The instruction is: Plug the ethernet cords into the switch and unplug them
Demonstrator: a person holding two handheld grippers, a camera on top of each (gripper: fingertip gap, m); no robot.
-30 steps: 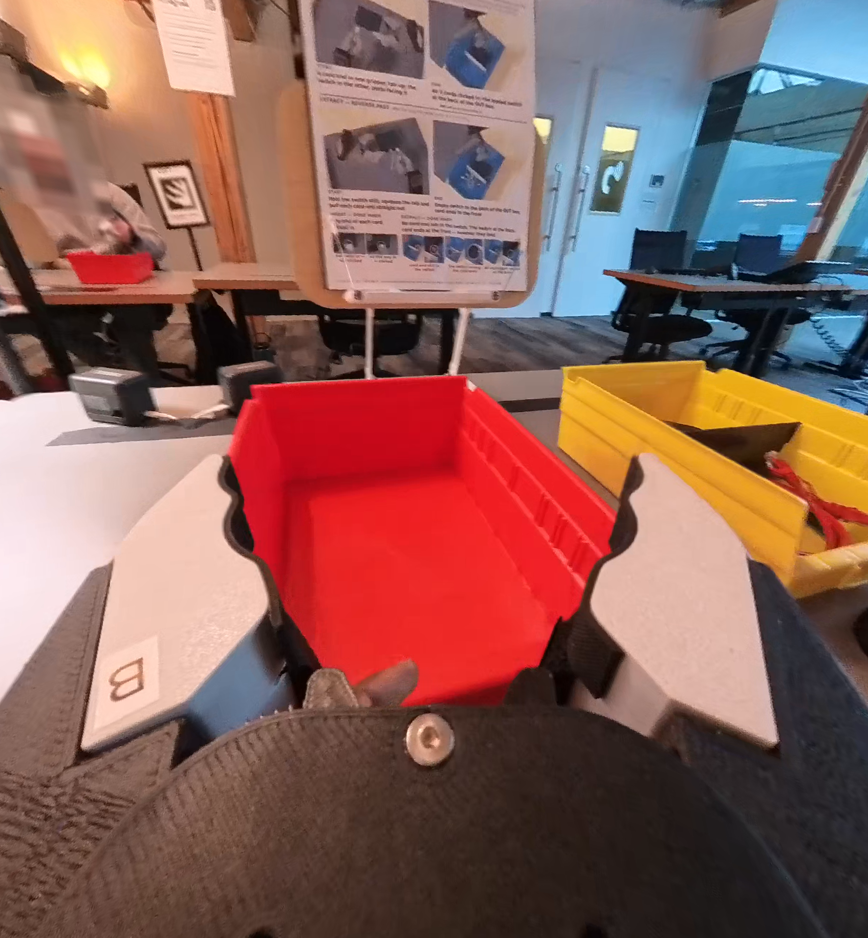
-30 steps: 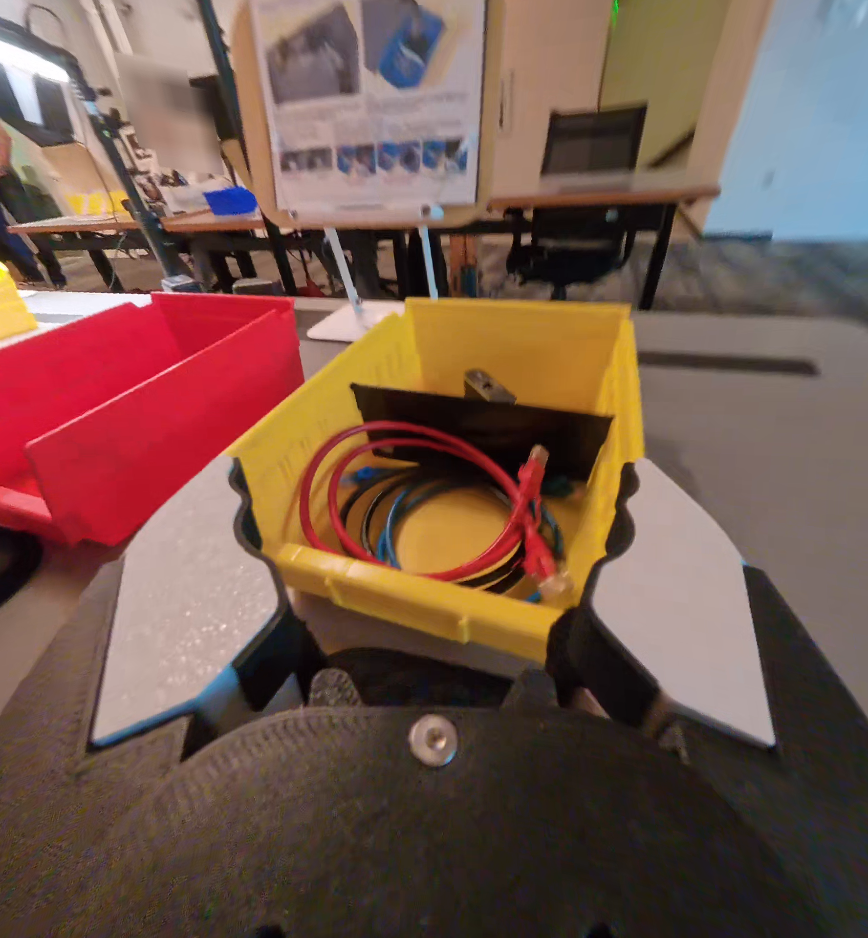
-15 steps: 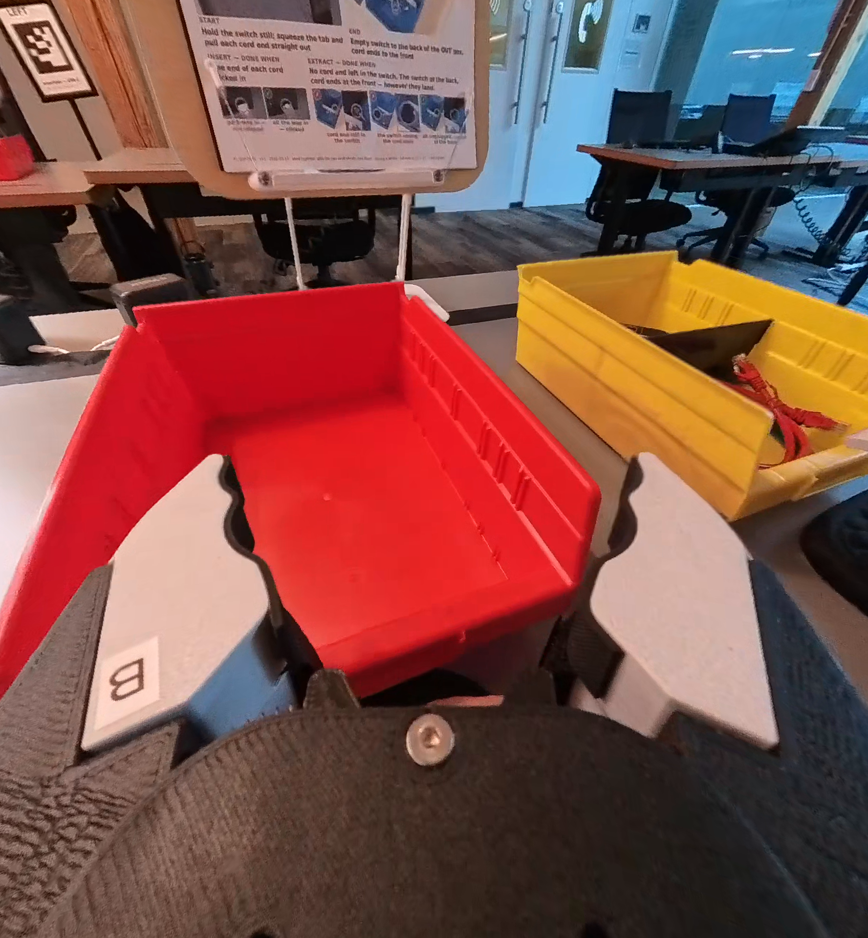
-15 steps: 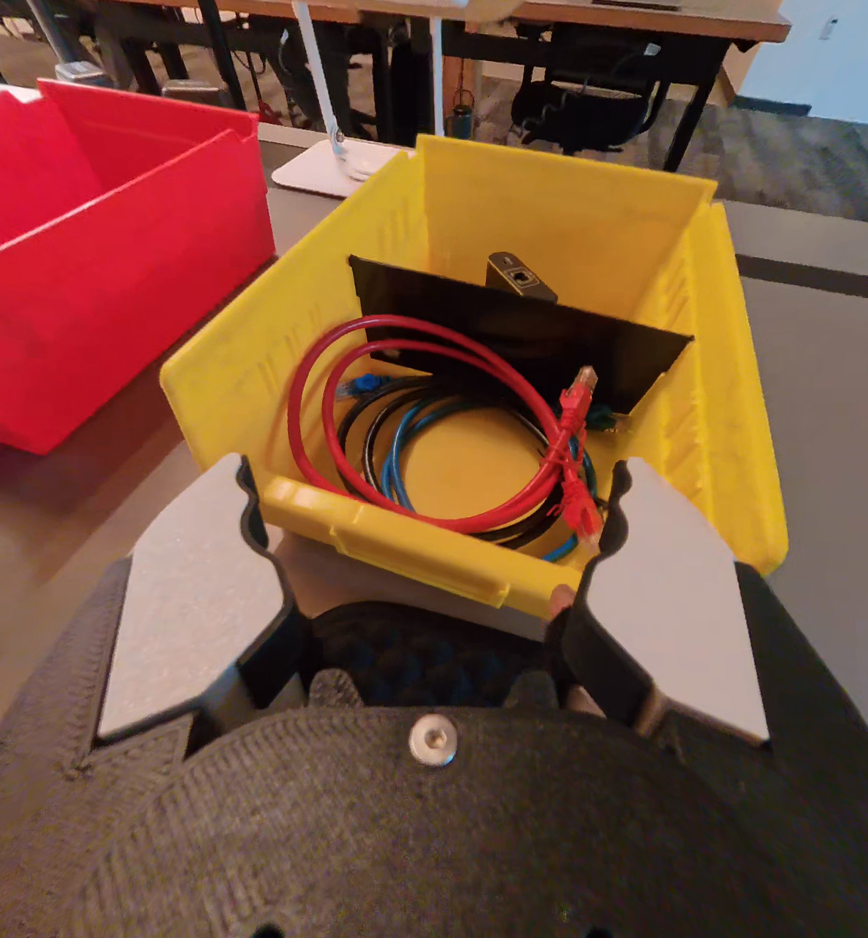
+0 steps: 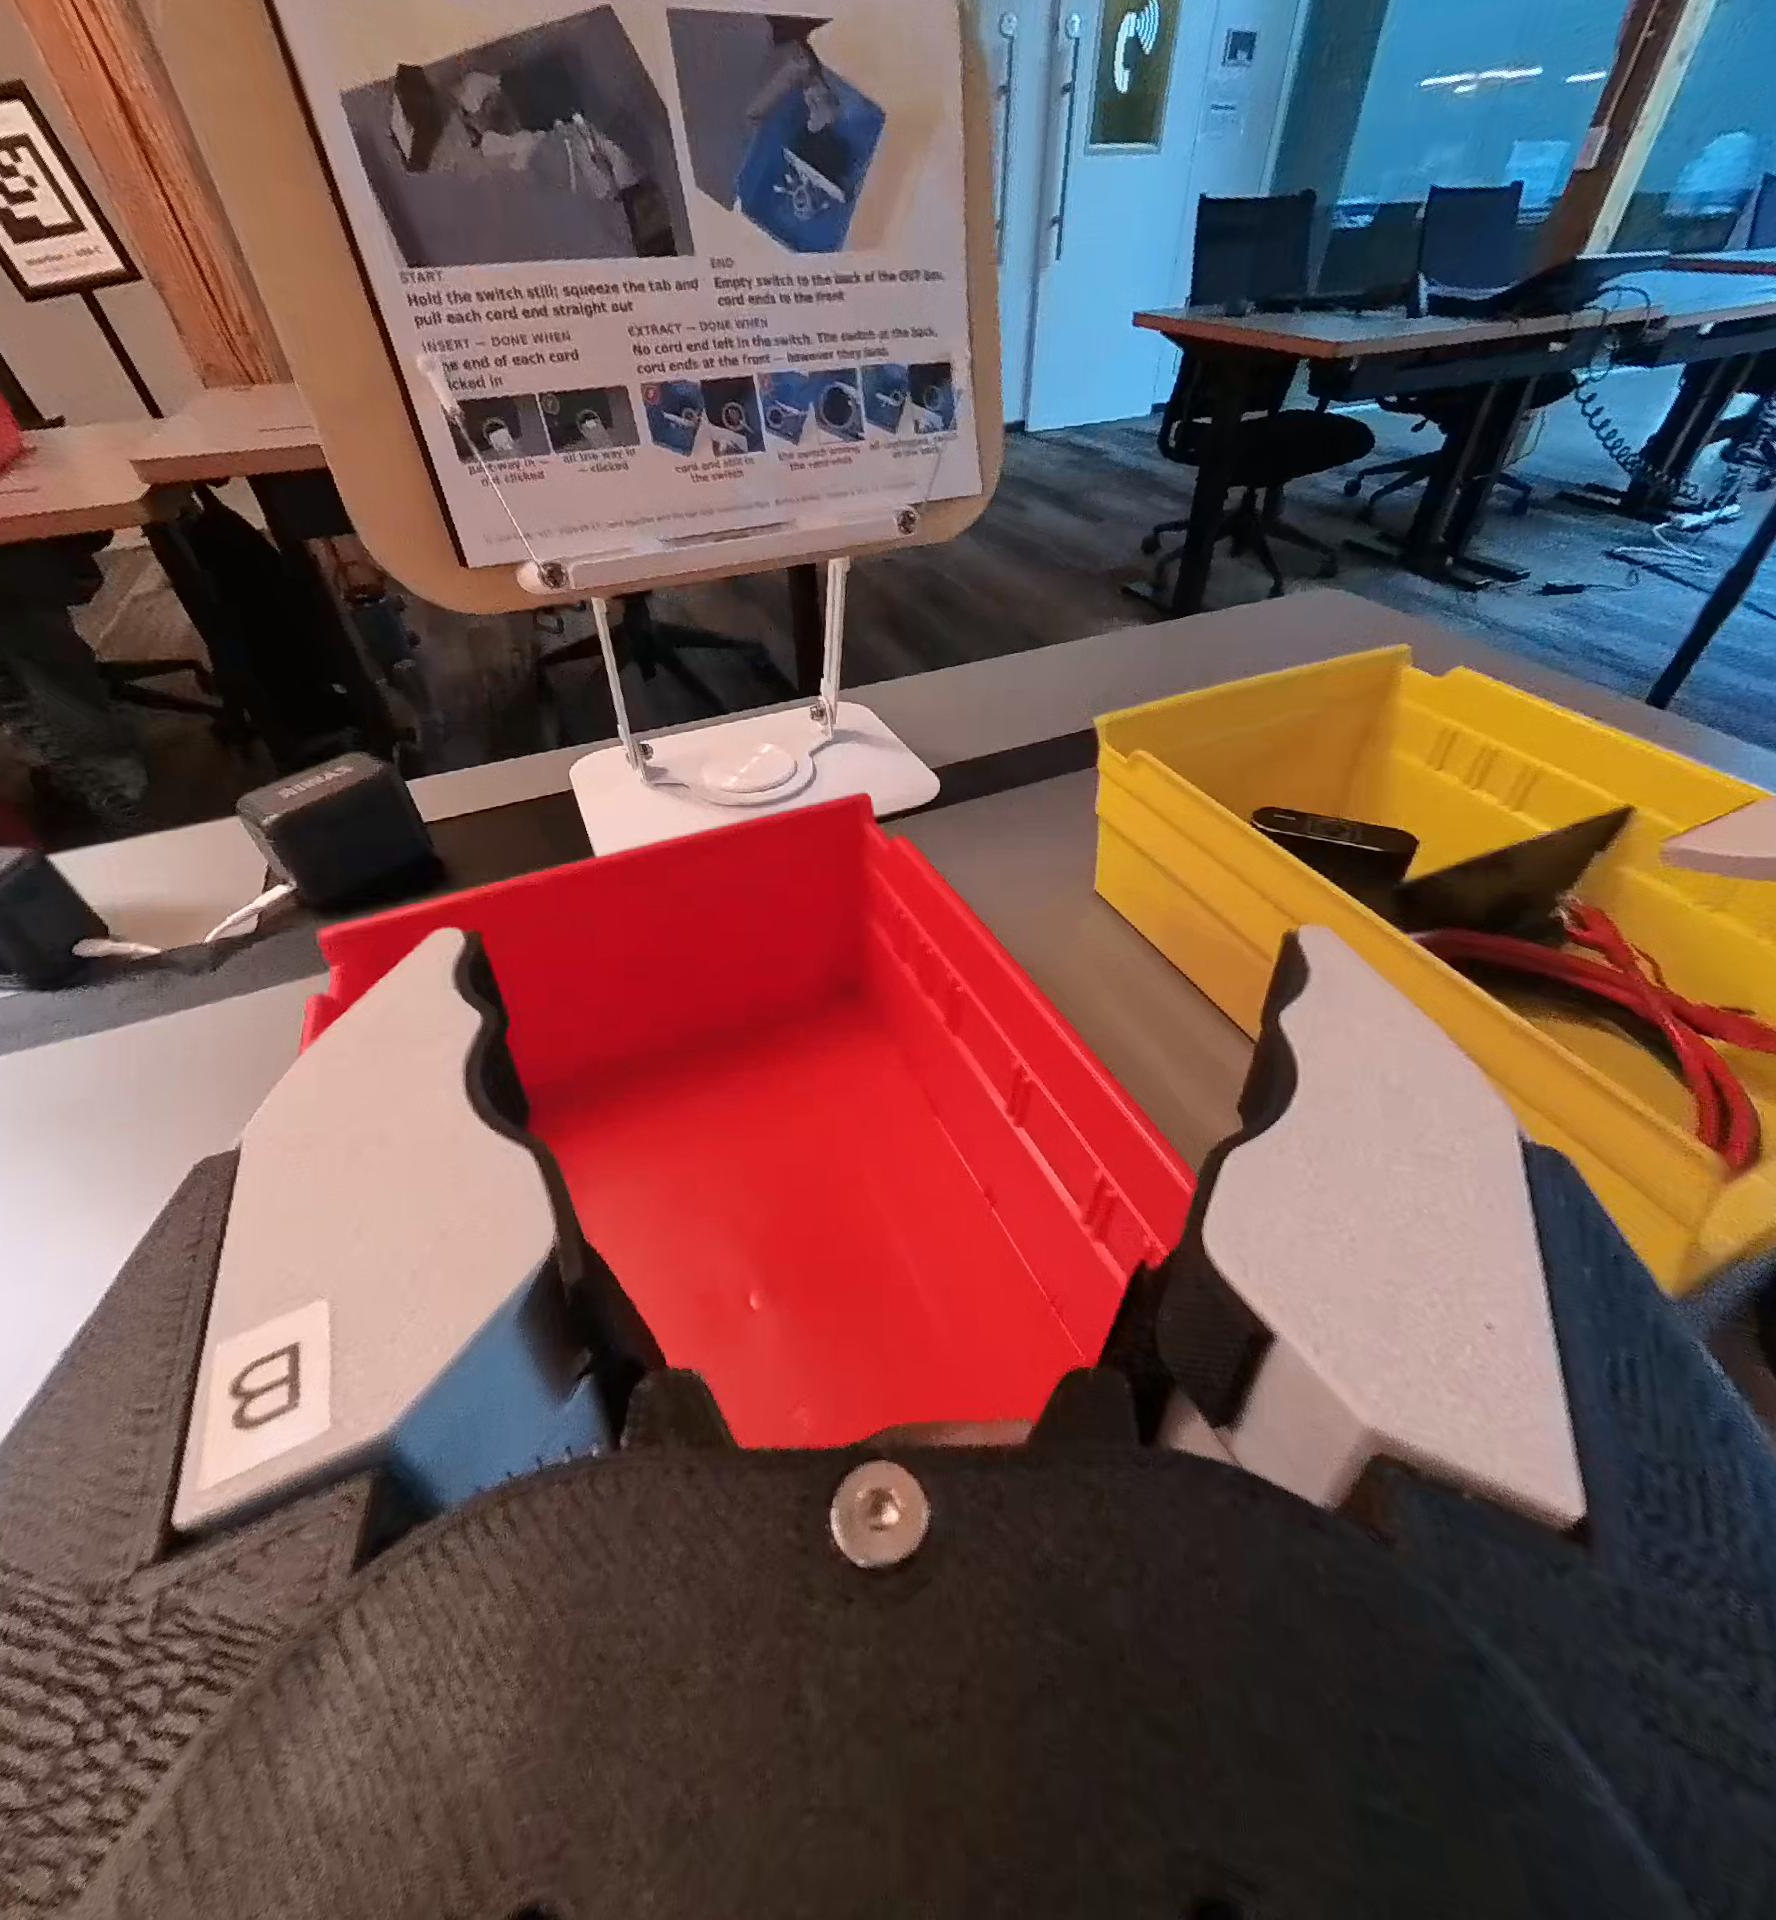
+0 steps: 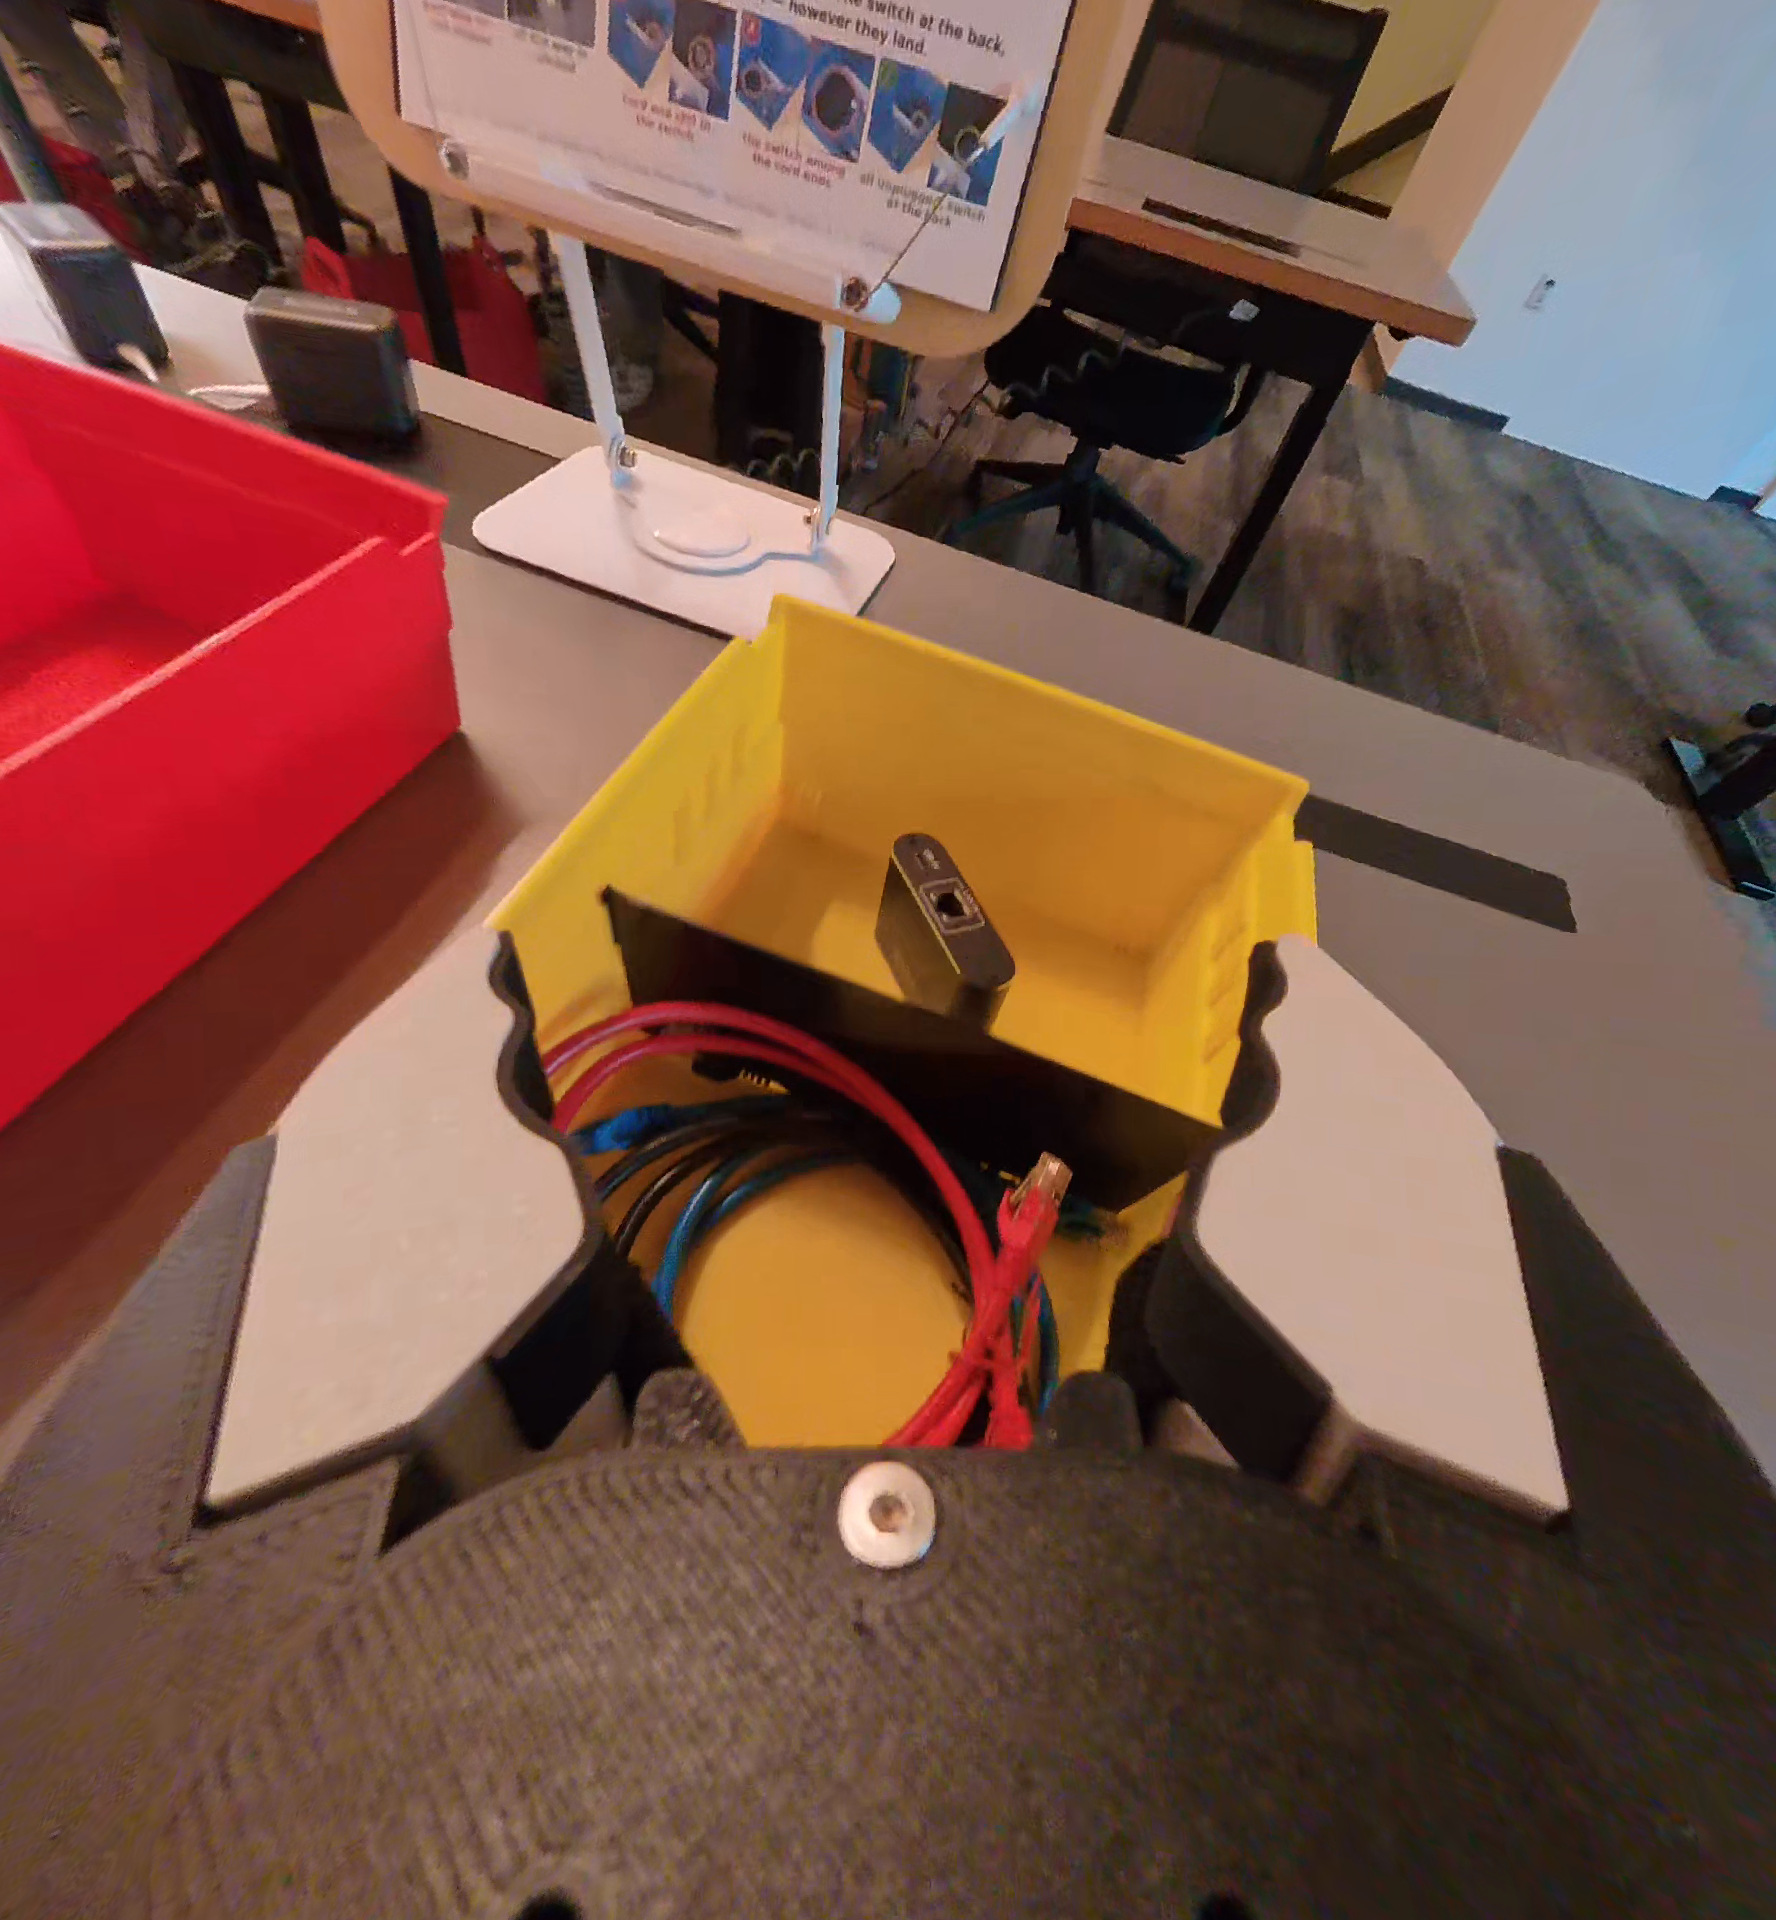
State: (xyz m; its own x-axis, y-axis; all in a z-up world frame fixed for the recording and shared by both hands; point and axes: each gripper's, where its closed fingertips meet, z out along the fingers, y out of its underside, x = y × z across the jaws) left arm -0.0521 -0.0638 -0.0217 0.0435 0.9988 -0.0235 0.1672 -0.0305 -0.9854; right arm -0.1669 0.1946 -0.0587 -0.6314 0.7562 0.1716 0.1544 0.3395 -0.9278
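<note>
A yellow bin has a black divider. Behind the divider a small black switch leans upright. In front of it lie coiled red, blue and black ethernet cords; a red plug points up. My right gripper is open and empty above the bin's front part. My left gripper is open and empty above an empty red bin. The yellow bin, switch and red cords show at the right of the left wrist view.
An instruction board on a white stand stands behind the bins. Two small black boxes with a white cable sit at the back left. The table is dark grey on the right and white on the left. My right gripper is the nearer one to the red plug: about 12 centimetres, against 35 centimetres. It turns up in the left wrist view as well. To reach the small black switch in a straight line is about 15 centimetres for my right fingers, about 30 centimetres for my left. My left wrist view looks at it from another angle.
Both grippers have risen and tilted to look down into their bins. The right one has moved forward over the cords, bringing the switch behind the divider into full view.
</note>
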